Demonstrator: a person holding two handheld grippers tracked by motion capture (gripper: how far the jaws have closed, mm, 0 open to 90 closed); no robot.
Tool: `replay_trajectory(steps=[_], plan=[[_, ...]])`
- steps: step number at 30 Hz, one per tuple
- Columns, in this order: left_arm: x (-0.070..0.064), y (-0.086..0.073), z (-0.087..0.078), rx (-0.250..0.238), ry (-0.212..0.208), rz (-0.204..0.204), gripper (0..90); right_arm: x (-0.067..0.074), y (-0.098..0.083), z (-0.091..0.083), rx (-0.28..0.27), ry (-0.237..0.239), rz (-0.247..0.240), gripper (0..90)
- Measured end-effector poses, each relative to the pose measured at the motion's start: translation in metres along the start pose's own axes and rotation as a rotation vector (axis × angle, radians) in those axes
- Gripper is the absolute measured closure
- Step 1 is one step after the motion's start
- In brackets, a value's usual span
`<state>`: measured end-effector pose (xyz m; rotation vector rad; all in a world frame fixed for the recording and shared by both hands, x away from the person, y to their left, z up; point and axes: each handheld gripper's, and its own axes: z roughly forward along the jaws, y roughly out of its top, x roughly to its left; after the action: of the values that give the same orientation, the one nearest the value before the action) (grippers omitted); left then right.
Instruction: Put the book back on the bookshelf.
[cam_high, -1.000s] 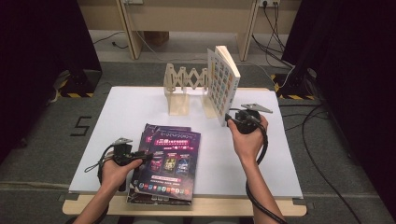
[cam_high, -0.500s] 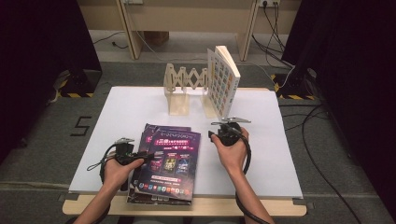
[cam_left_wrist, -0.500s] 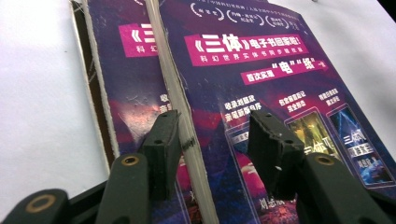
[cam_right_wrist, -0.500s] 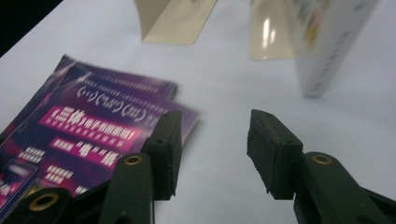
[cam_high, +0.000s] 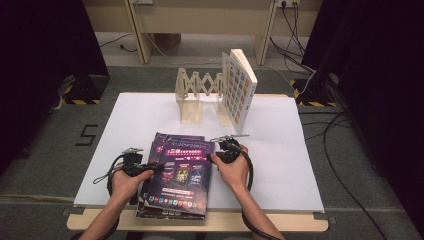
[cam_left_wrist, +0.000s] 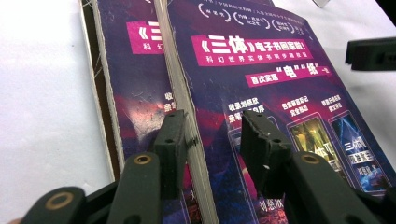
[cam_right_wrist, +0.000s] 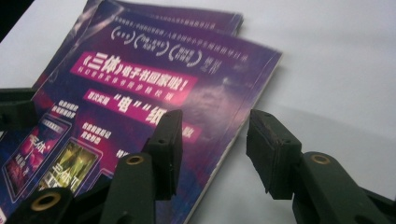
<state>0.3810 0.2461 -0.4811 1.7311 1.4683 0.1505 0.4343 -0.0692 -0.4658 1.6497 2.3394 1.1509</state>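
A stack of purple magazines (cam_high: 177, 175) lies at the table's near edge. In the left gripper view the top magazine (cam_left_wrist: 261, 60) lies askew on a lower one (cam_left_wrist: 135, 70). My left gripper (cam_left_wrist: 217, 135) straddles the top magazine's left edge. Its jaws have just been closing, one against the page edges and the other still off the cover, so it is open. In the high view this gripper (cam_high: 152, 167) sits at the stack's left side. My right gripper (cam_right_wrist: 215, 140) is open across the top magazine's (cam_right_wrist: 140, 79) right edge, one jaw over the cover and one over the bare table.
A wooden folding rack (cam_high: 197, 95) stands at the back of the white table (cam_high: 300, 165). A thick book (cam_high: 239, 90) with a tiled cover stands upright at its right end. Cables run over the floor on the right.
My right gripper has come down and to the left, from beside the upright book to the right edge of the magazines. The left hand has stayed at the stack's left edge.
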Motion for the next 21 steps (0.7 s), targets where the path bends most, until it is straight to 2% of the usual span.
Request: replay_trajectory(steps=[5,7,9,11,15,19,21], plan=[[0.0,0.0,-0.001,-0.004,-0.001,-0.019,62.0,0.001,-0.006,0.009,0.032,0.02,0.014,55.4],[0.001,0.001,-0.002,-0.014,-0.01,-0.037,62.6,0.002,-0.008,0.01,0.025,0.016,0.019,55.1],[0.0,0.001,-0.003,-0.025,-0.009,-0.033,63.0,0.002,-0.01,0.01,0.018,0.015,0.03,55.1],[-0.002,0.0,-0.004,-0.031,-0.002,-0.028,62.8,0.002,-0.01,0.009,0.02,0.014,0.02,55.0],[-0.001,-0.002,-0.005,-0.051,-0.011,-0.057,63.8,0.003,-0.01,0.01,0.018,0.01,0.019,55.0],[-0.002,-0.002,-0.008,-0.058,-0.032,-0.079,66.1,0.004,-0.012,0.009,0.011,-0.001,0.022,55.2],[-0.002,-0.002,-0.009,-0.064,-0.054,-0.103,66.9,0.004,-0.012,0.009,0.011,-0.003,0.022,55.3]])
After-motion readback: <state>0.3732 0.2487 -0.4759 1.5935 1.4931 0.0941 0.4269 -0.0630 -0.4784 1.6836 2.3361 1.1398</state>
